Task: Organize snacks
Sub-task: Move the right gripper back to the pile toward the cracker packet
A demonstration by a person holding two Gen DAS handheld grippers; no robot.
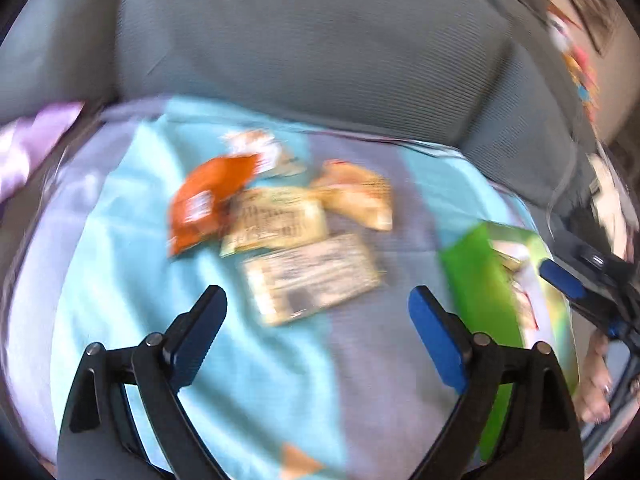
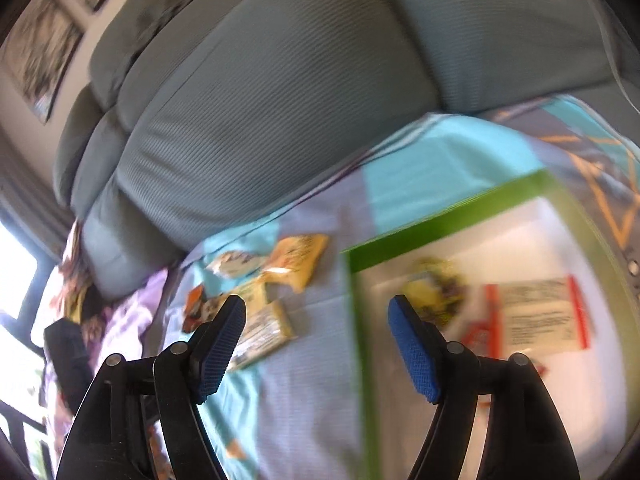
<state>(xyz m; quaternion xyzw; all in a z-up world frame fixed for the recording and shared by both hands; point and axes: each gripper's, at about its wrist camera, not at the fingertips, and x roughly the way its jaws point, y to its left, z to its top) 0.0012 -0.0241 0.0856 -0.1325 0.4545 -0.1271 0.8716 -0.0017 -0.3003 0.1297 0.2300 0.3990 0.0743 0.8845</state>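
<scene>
Several snack packets lie in a loose pile on a blue and lilac cloth (image 1: 120,240): an orange packet (image 1: 204,204), a pale yellow one (image 1: 276,220), a printed flat one (image 1: 312,276) and a golden one (image 1: 356,192). My left gripper (image 1: 316,304) hangs open just short of the printed packet, nothing between its fingers. A green-rimmed box (image 2: 440,216) with a white inside holds a yellow packet (image 2: 436,288) and a red-edged packet (image 2: 540,312). My right gripper (image 2: 316,312) is open above the box's left rim, with nothing in it. Both views are blurred.
Grey sofa cushions (image 1: 312,52) rise behind the cloth. A lilac fabric (image 2: 132,312) lies at the left. In the left wrist view the green box (image 1: 488,280) sits at the right, with the other gripper (image 1: 568,280) and a hand (image 1: 600,376) beyond it.
</scene>
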